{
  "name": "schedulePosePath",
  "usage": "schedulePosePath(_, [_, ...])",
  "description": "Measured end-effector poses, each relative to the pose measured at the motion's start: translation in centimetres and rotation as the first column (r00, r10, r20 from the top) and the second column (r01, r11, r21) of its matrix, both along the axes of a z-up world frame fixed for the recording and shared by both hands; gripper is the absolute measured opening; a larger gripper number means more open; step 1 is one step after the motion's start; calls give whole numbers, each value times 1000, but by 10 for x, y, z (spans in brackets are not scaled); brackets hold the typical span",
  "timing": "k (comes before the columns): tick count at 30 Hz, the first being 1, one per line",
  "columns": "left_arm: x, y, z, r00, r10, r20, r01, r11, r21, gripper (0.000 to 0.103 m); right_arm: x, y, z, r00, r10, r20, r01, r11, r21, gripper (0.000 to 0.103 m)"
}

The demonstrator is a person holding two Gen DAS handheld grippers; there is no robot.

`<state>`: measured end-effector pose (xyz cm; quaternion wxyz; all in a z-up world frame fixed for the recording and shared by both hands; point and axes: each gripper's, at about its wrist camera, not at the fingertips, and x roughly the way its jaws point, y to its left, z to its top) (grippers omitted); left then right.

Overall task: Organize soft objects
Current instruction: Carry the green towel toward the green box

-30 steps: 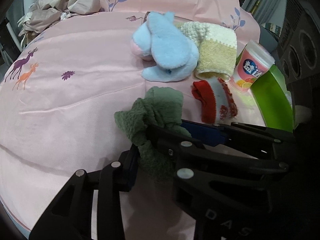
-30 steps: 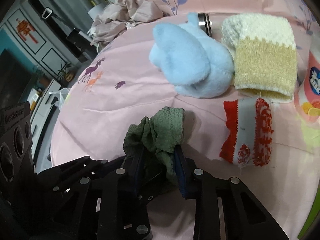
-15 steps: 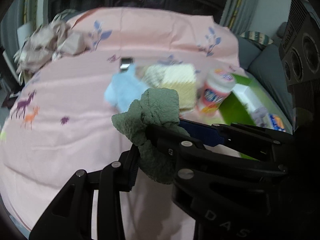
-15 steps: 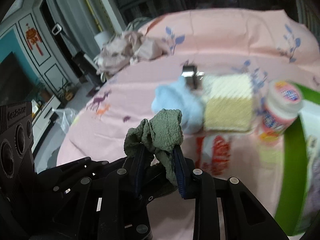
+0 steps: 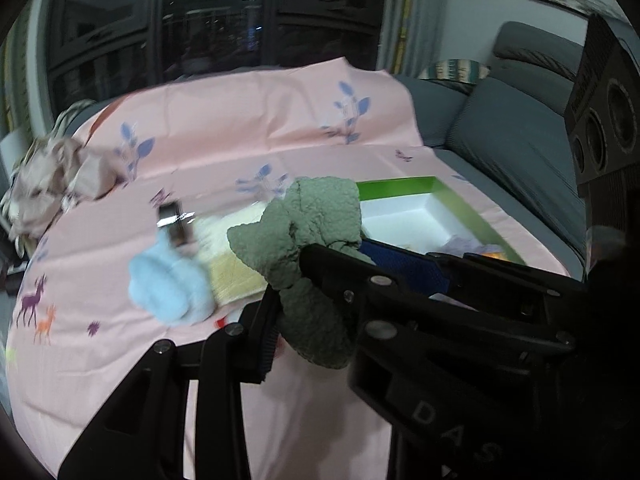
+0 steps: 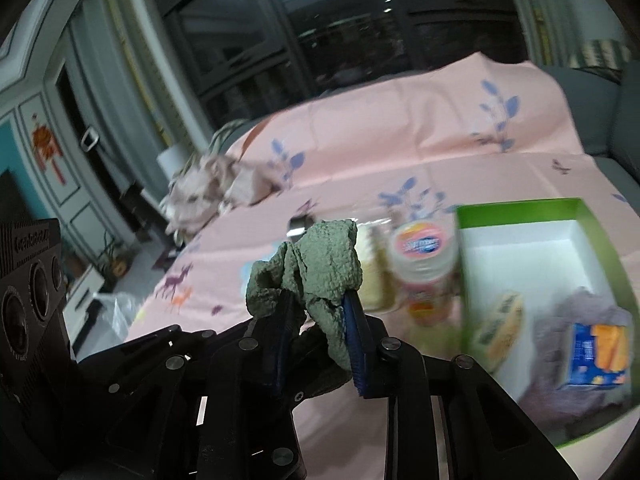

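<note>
Pinching one green cloth (image 5: 316, 240), both grippers (image 6: 320, 312) hang above the box's (image 6: 520, 208) near rim.

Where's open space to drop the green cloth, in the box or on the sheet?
Green box: the white floor at its far end is bare; the near end is crowded with a blue-orange packet and a lavender cloth. The pink sheet left of the blue plush is bare.

i count one green cloth (image 5: 316, 248) in my jaws, one blue plush (image 5: 168, 292), one cream knit piece (image 5: 232, 264), one pink tub (image 6: 424, 268), one green box (image 6: 520, 206) holding one blue packet (image 6: 596, 356) and one grey cloth (image 6: 568, 332), one crumpled beige heap (image 5: 52, 176), one pink sheet (image 5: 248, 120).
</note>
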<state>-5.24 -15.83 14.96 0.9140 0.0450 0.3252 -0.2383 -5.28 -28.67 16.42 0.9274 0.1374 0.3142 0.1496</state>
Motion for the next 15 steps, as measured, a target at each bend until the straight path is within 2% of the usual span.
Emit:
schedulePosePath(7, [1, -45, 5, 995, -99, 17, 99, 995, 2, 29, -7, -50, 0, 993, -121, 11, 120, 991, 63, 22])
schedulePosePath(15, [1, -90, 3, 980, -201, 12, 201, 980, 13, 30, -16, -100, -7, 967, -255, -7, 253, 959, 127, 22])
